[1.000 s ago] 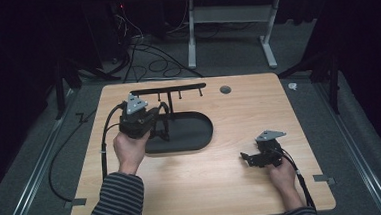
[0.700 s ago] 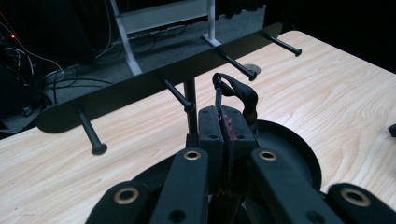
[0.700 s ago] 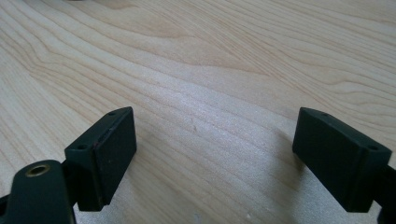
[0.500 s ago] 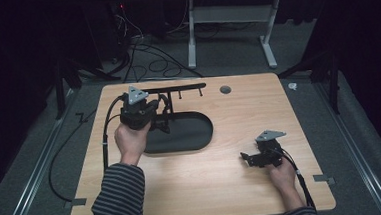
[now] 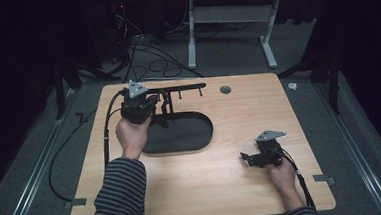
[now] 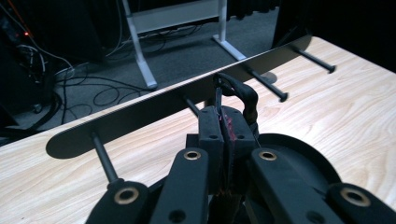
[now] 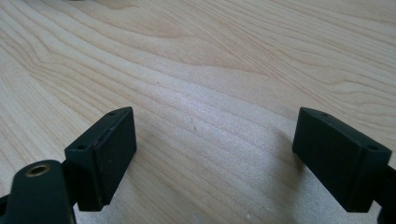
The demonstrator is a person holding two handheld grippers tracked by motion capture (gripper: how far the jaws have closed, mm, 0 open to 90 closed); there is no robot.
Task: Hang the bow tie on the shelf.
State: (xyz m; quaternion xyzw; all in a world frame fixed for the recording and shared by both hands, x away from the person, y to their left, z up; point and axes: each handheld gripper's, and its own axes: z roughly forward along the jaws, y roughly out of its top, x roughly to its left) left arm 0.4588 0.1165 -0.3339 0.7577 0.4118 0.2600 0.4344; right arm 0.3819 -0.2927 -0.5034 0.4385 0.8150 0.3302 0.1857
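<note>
Left gripper [image 5: 154, 108], far-left part of the wooden table [image 5: 243, 184], person's left hand [image 5: 131, 133] around its body, grey plate on top, cable [image 5: 107, 127] trailing back toward the table's near-left edge. In the left gripper view its jaws are pressed together on a thin dark loop, cord or strap, can't tell which [image 6: 236, 91]; the loop sticks up just past the jaw tips. Directly beyond the tips is the black rack bar [image 6: 187, 105] with pegs [image 6: 268, 86] sticking out toward the gripper; the loop is right at the bar, but contact with a peg can't be told. Under and to the right of the jaws lies the rack's black oval base [image 5: 180, 133]. Small round grey hole [image 5: 225, 90] in the table further right, well apart. Right gripper [image 5: 246, 158] near the table's near-right side, held in the right hand [image 5: 282, 169]; jaws spread wide, nothing between them, bare wood in the gap [image 7: 210, 121], well apart from the rack.
</note>
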